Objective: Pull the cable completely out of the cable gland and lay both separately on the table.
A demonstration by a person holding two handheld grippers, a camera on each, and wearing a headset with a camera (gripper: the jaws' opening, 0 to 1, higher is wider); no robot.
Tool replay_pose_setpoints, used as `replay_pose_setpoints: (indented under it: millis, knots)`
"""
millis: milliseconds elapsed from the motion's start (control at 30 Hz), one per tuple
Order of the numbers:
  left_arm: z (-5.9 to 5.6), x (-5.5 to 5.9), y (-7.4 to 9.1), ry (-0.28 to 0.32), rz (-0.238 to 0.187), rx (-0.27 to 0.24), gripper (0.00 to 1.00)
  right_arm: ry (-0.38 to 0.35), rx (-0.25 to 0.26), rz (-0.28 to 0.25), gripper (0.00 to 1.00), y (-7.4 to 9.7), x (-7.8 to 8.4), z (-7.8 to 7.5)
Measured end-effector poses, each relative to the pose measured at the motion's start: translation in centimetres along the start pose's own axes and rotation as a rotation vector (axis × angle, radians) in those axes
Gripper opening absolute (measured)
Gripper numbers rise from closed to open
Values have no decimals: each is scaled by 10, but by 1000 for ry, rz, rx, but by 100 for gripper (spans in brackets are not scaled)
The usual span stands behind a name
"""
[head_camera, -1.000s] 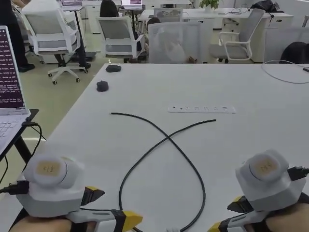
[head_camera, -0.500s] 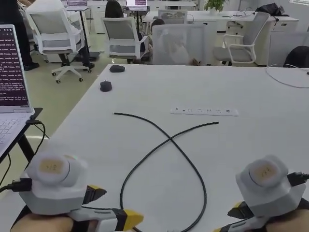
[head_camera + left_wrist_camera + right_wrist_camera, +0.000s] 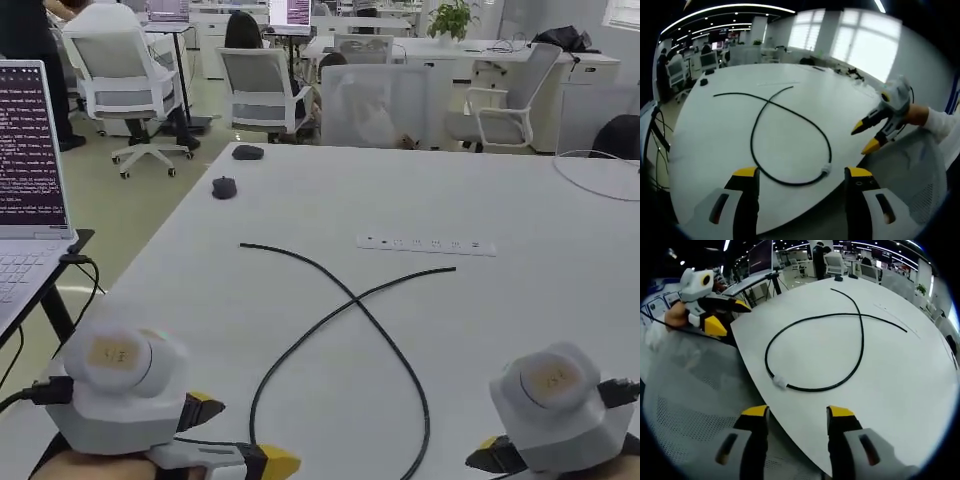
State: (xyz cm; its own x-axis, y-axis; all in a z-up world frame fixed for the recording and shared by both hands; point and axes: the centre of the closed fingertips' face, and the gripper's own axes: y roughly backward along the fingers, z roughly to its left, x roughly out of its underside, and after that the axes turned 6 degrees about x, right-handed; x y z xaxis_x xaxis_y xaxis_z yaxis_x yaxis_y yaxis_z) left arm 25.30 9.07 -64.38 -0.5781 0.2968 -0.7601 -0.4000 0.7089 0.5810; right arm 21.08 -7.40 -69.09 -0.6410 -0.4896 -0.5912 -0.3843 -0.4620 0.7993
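Black cable (image 3: 357,298) lies on the white table (image 3: 520,300) in one big loop, crossing itself abt mid-table. Both free ends point away from the person. One runs to the far left; the other runs toward a white power strip (image 3: 425,245) and stops just short of it. Near part of loop curves back toward table's front edge.

At that near bend sits the cable gland (image 3: 826,170), a small white piece resting on the table close to the front edge. Cable enters it on both sides as far as I can tell, so the two are not separated. Right gripper view agrees: gland (image 3: 780,382) at the nearest pt of the loop.

L side: left gripper (image 3: 801,172) has jaws spread wide, nothing betw. them, yellow tips at the near table edge. No contact w/ cable or gland, which lies ahead, roughly in line betw. the two tips.

R side: right gripper (image 3: 798,411) has jaws parted too, empty, held off the table edge. Gland is ahead and a bit left of its tips.

Each gripper shows in the other's view, off the table edge, jaws apart. Head view: both sit low in frame, either side of the loop, well apart.

Misc: two dark mice (image 3: 224,187) on far left of table. Laptop (image 3: 30,150) w/ text on screen on a stand left of table. Office chairs (image 3: 262,85) beyond.
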Motion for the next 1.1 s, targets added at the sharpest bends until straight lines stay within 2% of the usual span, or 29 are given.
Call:
replay_pose_setpoints:
  millis: [267, 333, 400, 433, 567, 633, 767, 800, 867, 933, 1100]
  knots:
    - [-3, -1, 0, -20, -2, 15, 68, 74, -63, -69, 41, -3, -22, 17]
    - [-4, -2, 0, -21, -7, 19, 68, 130, -85, -88, 39, -7, -29, 22]
    - [-4, -2, 0, -22, -8, 20, 68, 192, -78, -117, 35, -10, -37, 24]
    - [-5, -3, 0, -24, -11, 21, 68, 245, -97, -127, 34, -12, -41, 29]
    - [-5, -5, 1, -25, -21, 24, 68, 350, -130, -134, 33, -21, -47, 38]
    - [-5, -5, 1, -24, -24, 24, 68, 391, -144, -125, 31, -26, -46, 40]
    - [-6, -6, 2, -28, -27, 25, 68, 528, -172, -90, 29, -36, -38, 43]
    - [-6, -6, 2, -29, -27, 26, 68, 602, -166, -84, 28, -39, -36, 41]
    - [-7, -6, 2, -29, -29, 28, 68, 695, -181, -64, 28, -43, -30, 43]
    - [-7, -6, 2, -29, -30, 28, 68, 739, -208, -11, 28, -48, -19, 42]
    - [-7, -6, 2, -34, -30, 30, 68, 772, -209, 3, 24, -59, -17, 37]
